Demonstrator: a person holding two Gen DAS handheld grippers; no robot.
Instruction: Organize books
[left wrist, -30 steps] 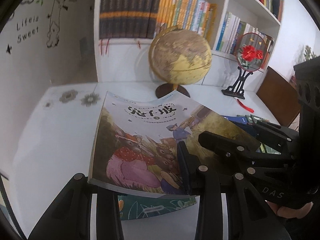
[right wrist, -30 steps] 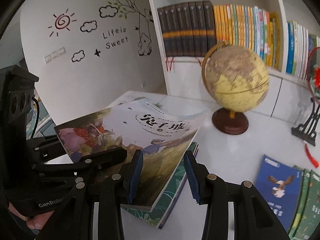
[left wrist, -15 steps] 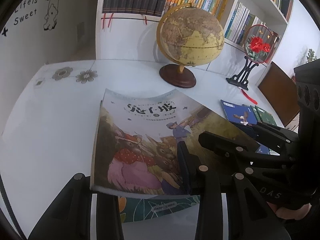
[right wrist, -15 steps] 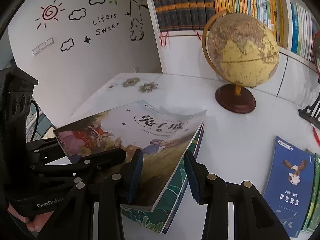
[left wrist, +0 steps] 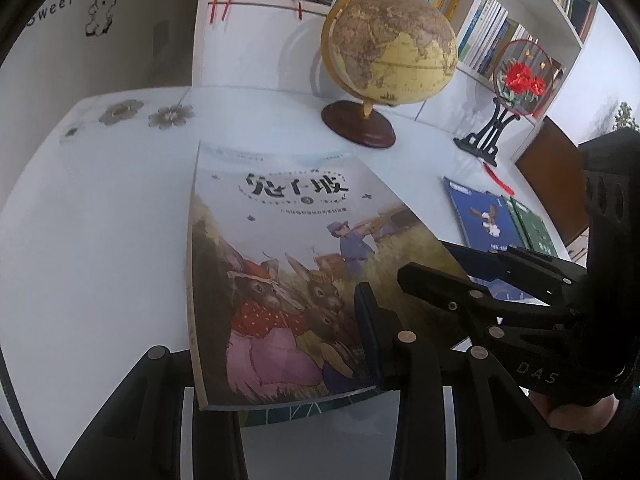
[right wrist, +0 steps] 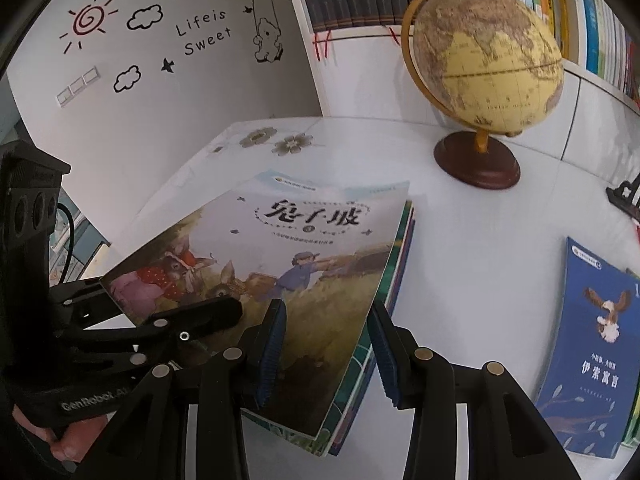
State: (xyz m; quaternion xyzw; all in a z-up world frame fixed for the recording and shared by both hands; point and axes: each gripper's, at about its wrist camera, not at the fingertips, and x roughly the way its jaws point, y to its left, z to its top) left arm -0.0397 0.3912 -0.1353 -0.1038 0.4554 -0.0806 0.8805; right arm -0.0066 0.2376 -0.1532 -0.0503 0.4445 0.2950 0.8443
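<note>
A white table (right wrist: 480, 240) holds a globe (right wrist: 486, 60) near a wall lettered "Life is Sweet" (right wrist: 204, 34). A rabbit picture book (left wrist: 288, 264) sits just above a green book (right wrist: 360, 368), pinched at both near corners by the left gripper (left wrist: 280, 364) and right gripper (right wrist: 326, 356), marked "GenRobot" and "DAS". A blue eagle book (right wrist: 596, 344) lies apart.

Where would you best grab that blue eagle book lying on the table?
Probably by its near short edge, coming in low from the front. The blue eagle book lies flat on the white table, its right side tight against the green books, so only the near and left edges are free for fingers to slip under.
</note>
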